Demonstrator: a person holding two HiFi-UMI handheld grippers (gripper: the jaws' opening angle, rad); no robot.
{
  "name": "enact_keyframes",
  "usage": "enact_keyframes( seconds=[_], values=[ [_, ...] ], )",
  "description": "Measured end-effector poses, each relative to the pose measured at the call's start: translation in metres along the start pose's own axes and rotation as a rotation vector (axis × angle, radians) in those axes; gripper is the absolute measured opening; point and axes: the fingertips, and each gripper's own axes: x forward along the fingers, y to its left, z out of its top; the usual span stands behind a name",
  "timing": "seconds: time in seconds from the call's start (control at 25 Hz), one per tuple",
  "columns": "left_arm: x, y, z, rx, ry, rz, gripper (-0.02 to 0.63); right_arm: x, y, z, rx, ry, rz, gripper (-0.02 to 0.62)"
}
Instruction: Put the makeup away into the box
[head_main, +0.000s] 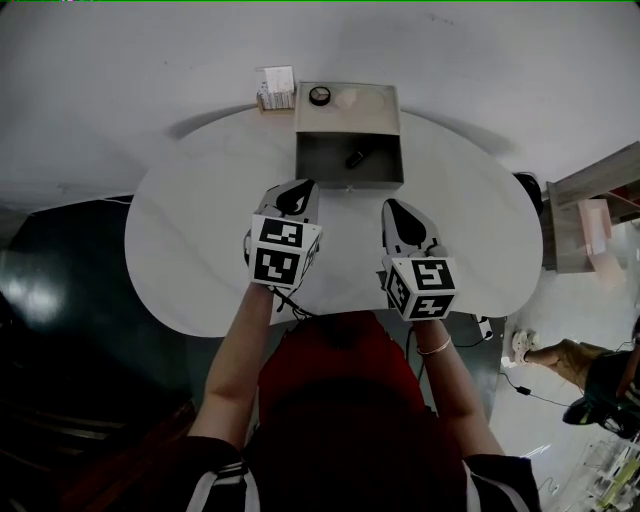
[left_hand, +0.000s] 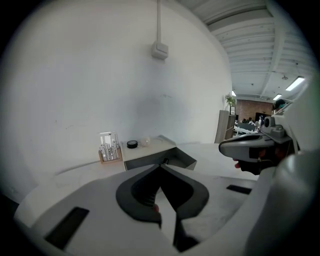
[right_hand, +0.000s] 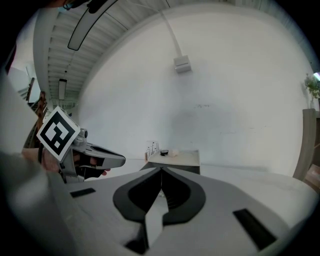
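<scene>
Inside, on the flat grey floor of the open box (head_main: 350, 183), a small dark, oblong makeup piece (head_main: 354, 158) lies at a slant, near the middle and clear of the walls. The box is rectangular, with straight, dull grey walls. Behind its open compartment runs a flat, paler panel, on which sit a black round disc (head_main: 319, 95) and, beside it, a pale, glassy round thing (head_main: 358, 98) too faint to name. Just left of the box stands a clear rack (head_main: 277, 88) packed with slender upright sticks. All of this stands at the far edge of a smooth white surface (head_main: 200, 200) with a rounded outline. Nearer the person, the left gripper (head_main: 300, 190) and the right gripper (head_main: 395, 208) are held side by side over the surface, short of the box and pointing towards it. Both have their dark, curved, ribbed pads (left_hand: 142, 190) brought fully together at the tips, with nothing between them. Their shells are matte, pale grey plastic, and at the rear sit the left cube (head_main: 283, 250) and the right cube (head_main: 427, 288), patterned with black-and-white square markers.
</scene>
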Motion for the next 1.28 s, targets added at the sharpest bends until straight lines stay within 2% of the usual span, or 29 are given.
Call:
enact_keyframes(
  seconds=[0.2,0.44,0.6,1.28],
  values=[
    [-0.021,0.006,0.0,-0.051,-0.053,0.025,0.021,-0.005,0.011,0.002,0.007,-0.006,0.01,0.015],
    [-0.042,0.01,0.002,-0.049,-0.122,0.043,0.021,-0.008,0.023,0.004,-0.002,-0.014,0.016,0.014],
    [-0.052,0.009,-0.001,-0.053,-0.132,0.042,0.021,-0.01,0.031,0.004,0.019,-0.01,0.026,0.014],
    [-0.081,0.007,-0.016,-0.09,-0.165,0.053,0.021,-0.027,0.049,0.004,-0.01,-0.036,0.002,0.014]
  ],
)
